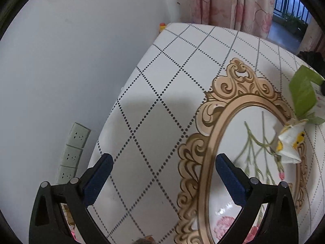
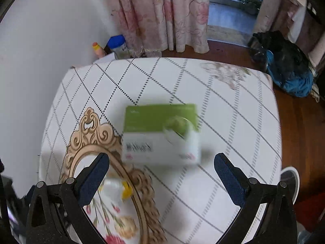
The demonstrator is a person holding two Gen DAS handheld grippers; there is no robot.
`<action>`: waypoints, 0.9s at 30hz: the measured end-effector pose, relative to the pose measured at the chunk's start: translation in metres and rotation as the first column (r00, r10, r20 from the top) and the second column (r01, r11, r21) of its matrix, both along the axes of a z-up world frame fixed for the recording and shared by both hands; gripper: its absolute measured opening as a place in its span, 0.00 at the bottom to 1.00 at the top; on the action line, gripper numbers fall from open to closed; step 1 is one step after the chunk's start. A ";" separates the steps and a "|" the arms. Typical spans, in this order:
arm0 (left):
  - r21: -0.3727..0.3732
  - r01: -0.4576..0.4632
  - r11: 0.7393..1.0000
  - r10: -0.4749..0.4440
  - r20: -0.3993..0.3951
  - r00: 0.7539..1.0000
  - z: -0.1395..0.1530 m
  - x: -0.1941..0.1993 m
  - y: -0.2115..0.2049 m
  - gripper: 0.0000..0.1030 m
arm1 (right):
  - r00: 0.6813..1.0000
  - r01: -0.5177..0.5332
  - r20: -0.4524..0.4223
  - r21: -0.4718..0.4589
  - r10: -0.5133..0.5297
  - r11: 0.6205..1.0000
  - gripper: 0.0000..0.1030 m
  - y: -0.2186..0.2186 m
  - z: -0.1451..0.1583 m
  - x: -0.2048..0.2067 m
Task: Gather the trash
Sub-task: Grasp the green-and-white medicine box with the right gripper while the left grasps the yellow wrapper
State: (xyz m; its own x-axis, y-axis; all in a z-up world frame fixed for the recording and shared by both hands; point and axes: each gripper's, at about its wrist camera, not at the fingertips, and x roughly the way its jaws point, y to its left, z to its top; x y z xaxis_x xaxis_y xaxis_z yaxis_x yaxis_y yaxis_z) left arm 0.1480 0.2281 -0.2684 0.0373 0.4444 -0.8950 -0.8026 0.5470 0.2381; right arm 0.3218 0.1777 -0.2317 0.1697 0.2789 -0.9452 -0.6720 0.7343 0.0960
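The left tool (image 1: 163, 160) and right tool (image 2: 162, 160) both gape wide (nothing between their fingers).

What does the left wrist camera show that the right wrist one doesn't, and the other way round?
Only the left wrist view shows the wall sockets.

Only the right wrist view shows the dark bag on the floor, the blue-capped jar by the wall and the box's top face.

Both show the tablecloth, the green and white box, the crumpled white and yellow wrapper and the curtain. The left gripper and right gripper are each open.
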 end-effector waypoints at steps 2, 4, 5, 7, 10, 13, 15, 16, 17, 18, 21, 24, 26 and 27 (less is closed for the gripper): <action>-0.011 0.006 1.000 -0.006 0.002 1.000 -0.003 0.001 0.004 1.00 | 1.000 -0.002 -0.001 -0.033 0.002 0.999 1.00 0.012 -0.011 0.002; -0.014 0.017 1.000 -0.017 0.006 1.000 -0.001 0.001 0.005 1.00 | 1.000 -0.002 0.007 -0.064 0.003 0.998 1.00 0.020 -0.022 0.002; -0.014 0.025 1.000 -0.025 0.008 1.000 0.001 0.001 0.005 1.00 | 1.000 0.002 0.008 -0.062 -0.002 0.998 0.95 0.020 -0.026 0.003; -0.021 0.051 0.998 -0.050 0.022 0.998 0.009 0.006 0.002 1.00 | 1.000 0.005 0.016 -0.055 -0.004 0.998 0.87 0.012 -0.027 0.004; -0.044 0.133 0.990 -0.130 0.078 0.989 0.021 0.016 -0.014 1.00 | 1.000 0.014 0.021 -0.058 -0.012 0.998 0.87 -0.016 -0.023 0.006; -0.107 0.219 0.970 -0.202 0.149 0.968 0.027 0.036 -0.039 1.00 | 0.999 0.037 0.004 -0.054 -0.037 0.998 0.87 -0.064 -0.019 0.009; -0.144 0.249 0.958 -0.222 0.179 0.959 0.025 0.050 -0.047 1.00 | 0.998 0.056 -0.008 -0.059 -0.057 0.997 0.87 -0.092 -0.020 0.011; -0.155 0.262 0.953 -0.232 0.187 0.955 0.022 0.061 -0.052 1.00 | 0.998 0.063 -0.014 -0.062 -0.064 0.996 0.87 -0.105 -0.021 0.012; -0.161 0.271 0.949 -0.240 0.187 0.953 0.020 0.073 -0.056 1.00 | 0.998 0.066 -0.013 -0.069 -0.067 0.995 0.87 -0.112 -0.022 0.013; -0.168 0.280 0.945 -0.247 0.189 0.950 0.017 0.083 -0.059 1.00 | 0.997 0.074 -0.006 -0.082 -0.075 0.994 0.87 -0.121 -0.025 0.016; -0.199 0.304 0.932 -0.274 0.164 0.947 0.001 0.109 -0.069 0.99 | 0.997 0.083 0.006 -0.070 -0.083 0.994 0.87 -0.133 -0.027 0.025; -0.181 0.315 0.932 -0.296 0.126 0.947 -0.013 0.123 -0.075 0.99 | 0.997 0.068 0.028 -0.085 -0.066 0.994 0.87 -0.131 -0.027 0.026; -0.164 0.317 0.934 -0.301 0.116 0.947 -0.017 0.128 -0.075 0.79 | 0.998 0.064 0.029 -0.090 -0.062 0.994 0.87 -0.129 -0.026 0.025; -0.159 0.314 0.936 -0.299 0.111 0.948 -0.018 0.129 -0.075 0.75 | 0.998 0.062 0.029 -0.091 -0.059 0.994 0.87 -0.128 -0.026 0.024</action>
State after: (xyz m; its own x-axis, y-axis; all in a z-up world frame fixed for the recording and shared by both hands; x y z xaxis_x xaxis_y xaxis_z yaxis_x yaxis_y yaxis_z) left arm 0.2774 0.1528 -0.2868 0.2254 0.2389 -0.9445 -0.6023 0.7962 0.0576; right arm 0.3463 0.0496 -0.2576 0.2087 0.1797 -0.9613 -0.6276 0.7785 0.0092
